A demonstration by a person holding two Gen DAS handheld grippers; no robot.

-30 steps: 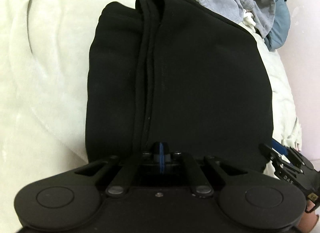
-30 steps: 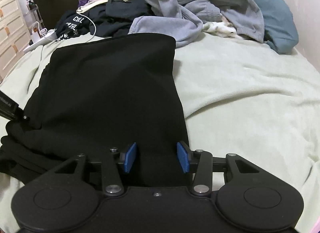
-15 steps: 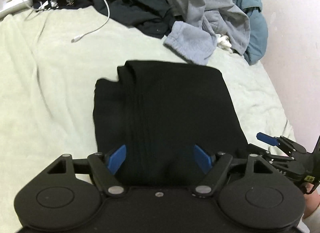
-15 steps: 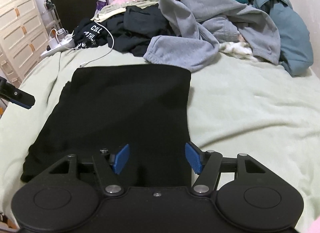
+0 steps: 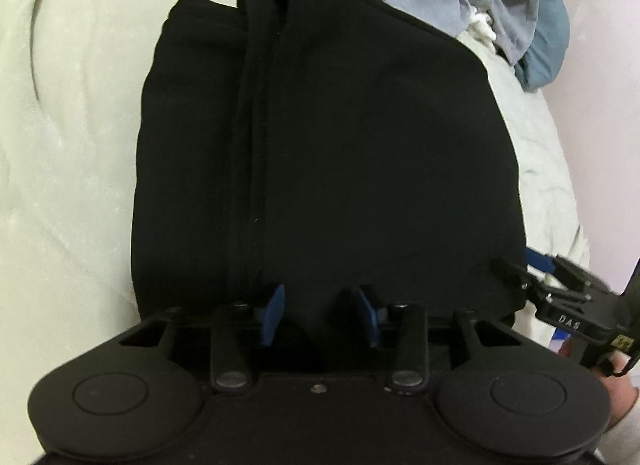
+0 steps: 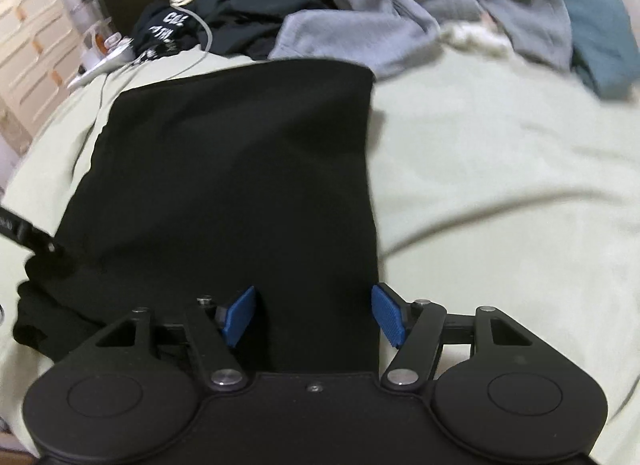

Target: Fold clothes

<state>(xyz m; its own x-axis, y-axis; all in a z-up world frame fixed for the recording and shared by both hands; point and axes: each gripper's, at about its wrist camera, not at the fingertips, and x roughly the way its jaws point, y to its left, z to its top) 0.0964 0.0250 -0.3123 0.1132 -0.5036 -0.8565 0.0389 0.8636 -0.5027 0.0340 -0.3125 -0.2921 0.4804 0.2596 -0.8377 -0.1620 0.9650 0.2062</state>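
Note:
A black folded garment [image 5: 340,153] lies flat on a pale green bedsheet [image 5: 68,137]. It also shows in the right wrist view [image 6: 240,185]. My left gripper [image 5: 320,315] is open, its blue pads astride the garment's near edge, beside a thick lengthwise fold. My right gripper [image 6: 314,317] is open at the garment's near right corner, the cloth edge between its pads. The right gripper also shows in the left wrist view [image 5: 560,285], at the garment's right near corner. The left gripper's tip shows in the right wrist view [image 6: 32,231] at the garment's left side.
A heap of unfolded clothes lies at the far end of the bed: grey sweatshirts [image 6: 420,17], a blue-teal garment [image 6: 592,29], dark clothes with white lettering [image 6: 172,29]. A white cable [image 6: 200,45] and a charger lie at the far left. Drawers [image 6: 28,45] stand at the left.
Both grippers have dropped lower and closer to the garment's near edge. The left jaws, wide half a second ago, are narrower. The right jaws are a little wider.

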